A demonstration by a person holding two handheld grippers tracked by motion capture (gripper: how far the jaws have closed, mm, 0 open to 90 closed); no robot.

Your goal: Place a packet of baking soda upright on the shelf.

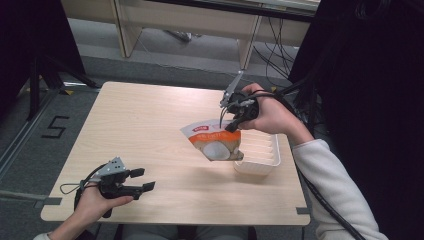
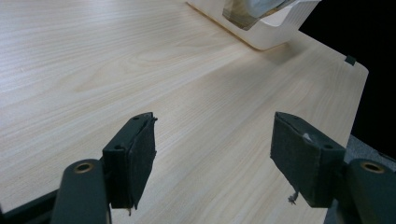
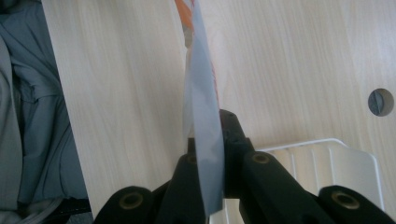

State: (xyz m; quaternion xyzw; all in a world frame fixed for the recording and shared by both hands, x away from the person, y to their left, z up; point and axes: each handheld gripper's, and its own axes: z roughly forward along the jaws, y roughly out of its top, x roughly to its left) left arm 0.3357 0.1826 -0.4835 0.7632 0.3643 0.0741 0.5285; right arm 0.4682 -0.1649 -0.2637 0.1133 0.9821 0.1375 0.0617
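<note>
Hanging from the right gripper [image 1: 231, 121], right of centre in the high view, is a flat food pouch [image 1: 215, 142], orange and white with a pale round picture on its front. The gripper is clamped on the pouch's upper edge; in the right gripper view the black jaws close on a thin film sheet seen edge-on. The pouch's lower corner sits over, perhaps touching, the near-left rim of a white ribbed tray [image 1: 260, 150]; I cannot tell which.

The pouch looks light and soft, with a glossy skin that could slide between the pads. It sags from its top seam rather than holding stiff, so I judge the sealed edge the best place to grip, well in from the corner.

At the lower left of the high view the left gripper [image 1: 142, 180] rests low over the surface [image 1: 150, 125], jaws spread wide with nothing between them. The wood between it and the tray is bare. The tray's raised rim is the only thing the dangling corner could catch on.
</note>
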